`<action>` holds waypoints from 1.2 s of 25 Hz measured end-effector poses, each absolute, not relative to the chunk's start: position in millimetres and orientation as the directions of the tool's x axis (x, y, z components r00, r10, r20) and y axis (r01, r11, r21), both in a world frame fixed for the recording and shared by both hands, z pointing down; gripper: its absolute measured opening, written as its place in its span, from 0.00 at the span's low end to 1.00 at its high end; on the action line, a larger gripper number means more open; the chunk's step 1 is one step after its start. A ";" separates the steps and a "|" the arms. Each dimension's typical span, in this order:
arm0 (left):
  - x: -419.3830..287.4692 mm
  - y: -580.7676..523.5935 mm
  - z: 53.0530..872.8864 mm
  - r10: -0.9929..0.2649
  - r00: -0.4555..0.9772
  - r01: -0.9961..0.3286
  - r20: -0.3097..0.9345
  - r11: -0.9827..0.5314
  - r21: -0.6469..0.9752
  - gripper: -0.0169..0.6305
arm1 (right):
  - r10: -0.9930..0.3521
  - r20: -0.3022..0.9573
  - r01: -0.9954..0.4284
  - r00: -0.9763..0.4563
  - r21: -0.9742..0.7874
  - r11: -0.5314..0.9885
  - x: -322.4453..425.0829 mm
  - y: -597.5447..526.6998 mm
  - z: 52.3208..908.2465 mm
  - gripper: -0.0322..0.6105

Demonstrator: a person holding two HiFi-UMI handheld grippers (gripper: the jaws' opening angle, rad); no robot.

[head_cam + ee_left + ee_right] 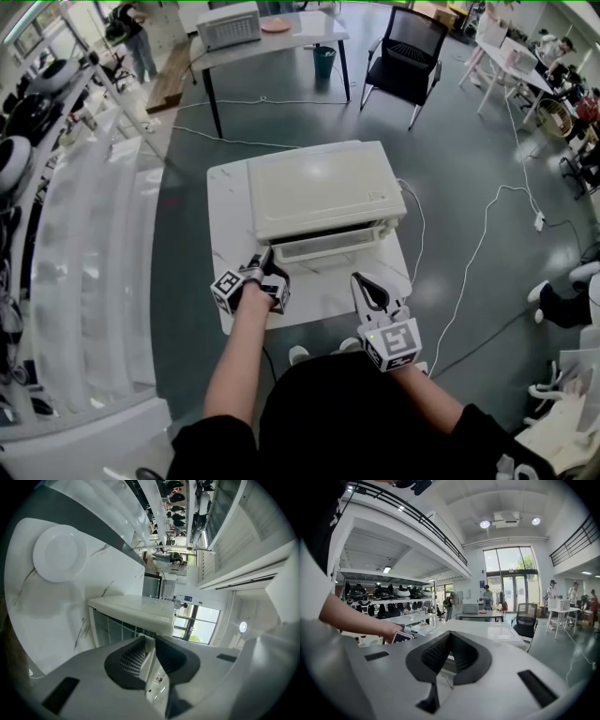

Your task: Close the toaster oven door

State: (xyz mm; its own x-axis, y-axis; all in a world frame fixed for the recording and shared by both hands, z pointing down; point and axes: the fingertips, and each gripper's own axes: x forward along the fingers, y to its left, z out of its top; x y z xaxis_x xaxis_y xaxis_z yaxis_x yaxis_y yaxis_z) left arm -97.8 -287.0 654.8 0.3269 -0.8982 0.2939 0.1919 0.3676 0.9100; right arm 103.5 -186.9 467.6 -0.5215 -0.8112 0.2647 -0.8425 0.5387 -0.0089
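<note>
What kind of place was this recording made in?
Probably a large open lab or workshop: shelves of gear along one side, work tables with an office chair, and cables running across the floor.

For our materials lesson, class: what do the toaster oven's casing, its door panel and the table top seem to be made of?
The toaster oven casing: probably painted metal, cream, matt, evenly coloured. The door panel: likely glass, tinted and see-through, in a white frame. The table top: marble or marble-look laminate, white with grey veins, slight sheen.
</note>
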 end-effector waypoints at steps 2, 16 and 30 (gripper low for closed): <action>-100.7 -290.7 655.2 -0.898 0.321 0.190 0.301 0.373 0.908 0.15 | -0.812 0.270 -0.844 -0.518 -0.009 0.536 101.9 -188.4 468.2 0.08; -100.3 -303.1 654.4 -0.910 0.305 0.201 0.281 0.350 0.915 0.15 | -0.821 0.280 -0.856 -0.498 -0.007 0.517 109.4 -189.8 471.6 0.08; -101.7 -303.4 656.1 -0.927 0.302 0.206 0.222 0.291 0.934 0.16 | -0.809 0.278 -0.849 -0.519 -0.051 0.527 108.4 -181.4 467.0 0.08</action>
